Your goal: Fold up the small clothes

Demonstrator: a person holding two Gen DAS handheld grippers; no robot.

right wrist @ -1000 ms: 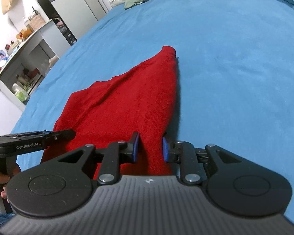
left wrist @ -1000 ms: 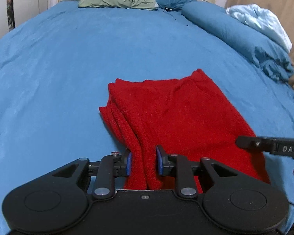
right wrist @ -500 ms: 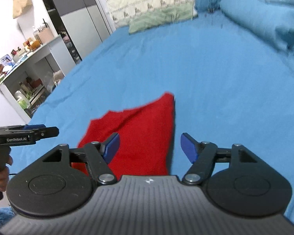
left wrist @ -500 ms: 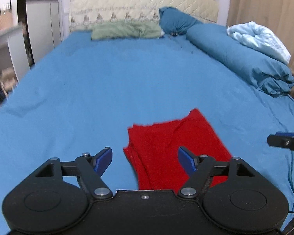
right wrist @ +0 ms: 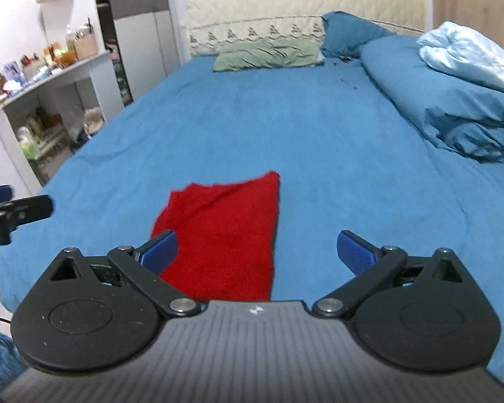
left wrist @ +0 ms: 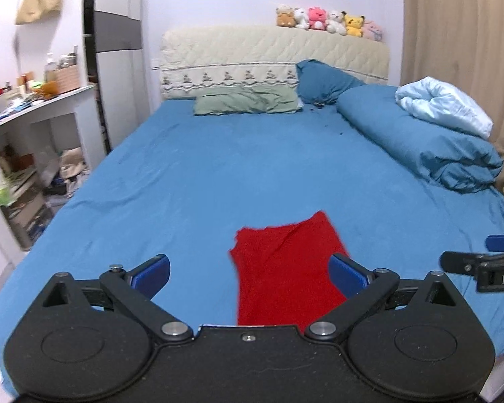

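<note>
Each camera sits behind its own tongs, above the foot of the bed (left wrist: 218, 174), and looks forward and slightly downward toward the headboard (left wrist: 272, 53). The left view stands left of the right view. Both views share the red cloth (left wrist: 285, 268) (right wrist: 225, 231), pillows, shelf and headboard.

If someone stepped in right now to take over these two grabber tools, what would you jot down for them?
Left gripper: open, jaws have just been spreading, nothing between them.
Right gripper: open too, jaws just widened, nothing held.
Red garment: lies folded into a narrow stack on the blue bed sheet, near the front edge, below both grippers and touching neither.
Done: this piece looks folded and let go.
Left: the far edge looks a little uneven, so perhaps tidy it. No other small clothes show in either view; the blue duvet at the side is not part of the job.
</note>
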